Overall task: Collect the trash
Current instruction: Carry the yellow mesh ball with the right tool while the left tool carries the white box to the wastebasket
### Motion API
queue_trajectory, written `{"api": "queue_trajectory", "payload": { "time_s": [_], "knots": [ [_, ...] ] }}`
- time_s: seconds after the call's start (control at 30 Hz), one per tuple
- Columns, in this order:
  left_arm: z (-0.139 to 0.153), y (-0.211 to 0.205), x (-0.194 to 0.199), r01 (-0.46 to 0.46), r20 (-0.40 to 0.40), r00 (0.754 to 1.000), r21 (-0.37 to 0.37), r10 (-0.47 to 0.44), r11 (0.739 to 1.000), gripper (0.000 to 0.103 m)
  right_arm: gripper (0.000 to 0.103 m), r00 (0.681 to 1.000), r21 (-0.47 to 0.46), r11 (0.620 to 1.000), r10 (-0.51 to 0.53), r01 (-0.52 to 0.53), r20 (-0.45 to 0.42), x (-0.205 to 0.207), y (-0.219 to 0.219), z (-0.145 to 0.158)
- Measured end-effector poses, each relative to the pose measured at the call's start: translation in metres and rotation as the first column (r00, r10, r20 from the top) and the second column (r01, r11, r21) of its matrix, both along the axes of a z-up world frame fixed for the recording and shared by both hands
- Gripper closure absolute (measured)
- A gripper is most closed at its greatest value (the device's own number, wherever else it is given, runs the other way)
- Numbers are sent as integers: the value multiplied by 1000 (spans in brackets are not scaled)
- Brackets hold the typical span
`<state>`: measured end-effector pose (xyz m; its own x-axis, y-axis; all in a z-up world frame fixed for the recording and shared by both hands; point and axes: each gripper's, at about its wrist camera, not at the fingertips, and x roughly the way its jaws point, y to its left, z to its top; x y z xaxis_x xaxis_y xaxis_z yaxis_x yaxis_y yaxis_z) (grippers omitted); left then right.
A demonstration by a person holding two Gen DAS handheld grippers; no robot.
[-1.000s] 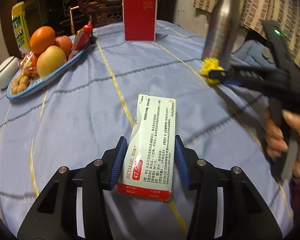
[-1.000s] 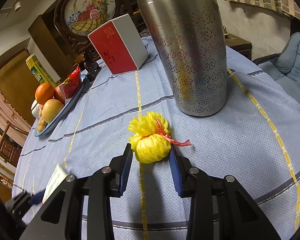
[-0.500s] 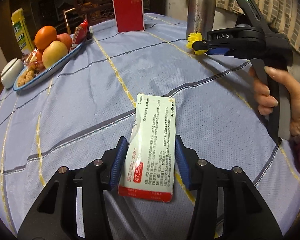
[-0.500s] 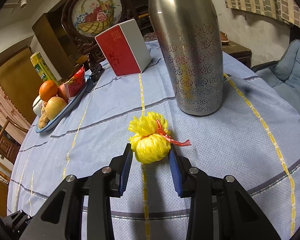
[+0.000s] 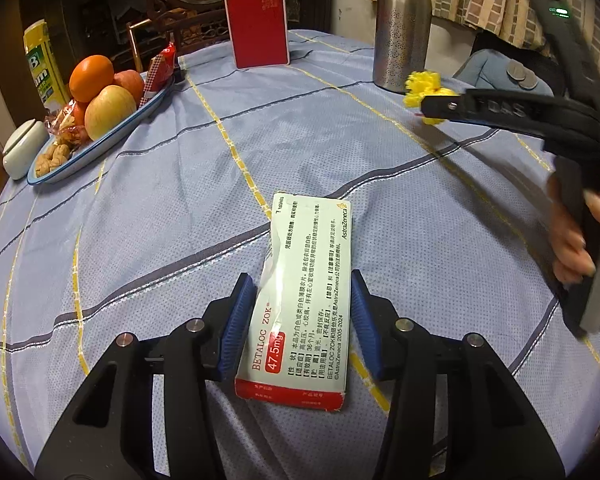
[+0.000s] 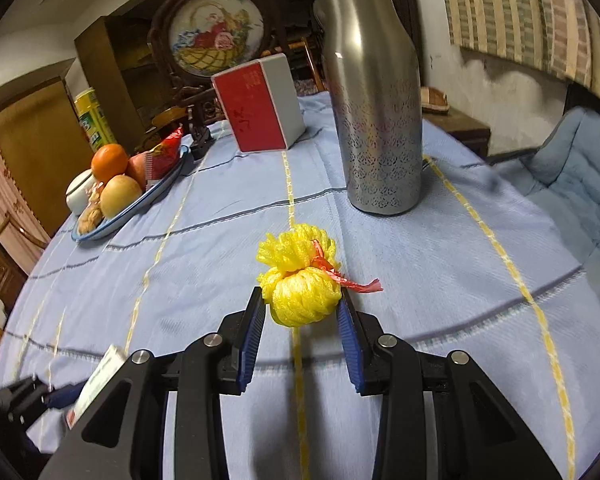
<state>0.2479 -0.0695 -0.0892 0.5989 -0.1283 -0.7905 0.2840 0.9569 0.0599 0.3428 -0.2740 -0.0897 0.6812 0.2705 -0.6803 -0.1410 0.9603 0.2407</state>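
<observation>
A round table under a blue checked cloth (image 5: 148,216) fills both views. Beyond the right jaws stands a steel flask (image 6: 374,120), with a red box (image 6: 258,110) and a fruit plate (image 6: 140,204) further left. The left gripper (image 5: 298,320) clamps a flattened medicine carton (image 5: 304,300), which juts forward past its jaws. The right gripper (image 6: 302,322) pinches a yellow mesh net (image 6: 300,280) between its blue pads, above the cloth.
</observation>
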Motion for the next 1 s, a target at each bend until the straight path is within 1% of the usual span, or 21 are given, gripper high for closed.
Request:
{"api": "queue_trajectory", "payload": {
  "time_s": [0.1,0.33,0.5,0.63,0.77,0.83,1.0],
  "knots": [
    [1,-1,-1,2,2,1000,2,-2,1000,55,66,1000,50,999,13,-13,-3,-21,-4,5],
    [3,-3,-5,6,13,1000,9,-6,1000,56,67,1000,56,998,3,-3,-5,-89,-19,20],
    [10,-3,-11,9,55,998,11,-9,1000,56,67,998,71,997,-45,42,35,-140,-35,32],
    [19,-1,-20,6,83,997,-13,-5,1000,56,67,992,109,990,-94,85,83,-183,-51,41],
    [27,-2,-33,9,108,994,-32,-5,999,56,67,984,128,984,-142,127,112,-217,-66,44],
    [30,-5,-43,13,132,991,-23,-10,1000,56,67,981,139,980,-159,143,112,-233,-76,44],
    [39,-8,-68,20,203,979,-3,-19,1000,56,67,967,131,971,-218,202,130,-273,-99,43]
  ]
}}
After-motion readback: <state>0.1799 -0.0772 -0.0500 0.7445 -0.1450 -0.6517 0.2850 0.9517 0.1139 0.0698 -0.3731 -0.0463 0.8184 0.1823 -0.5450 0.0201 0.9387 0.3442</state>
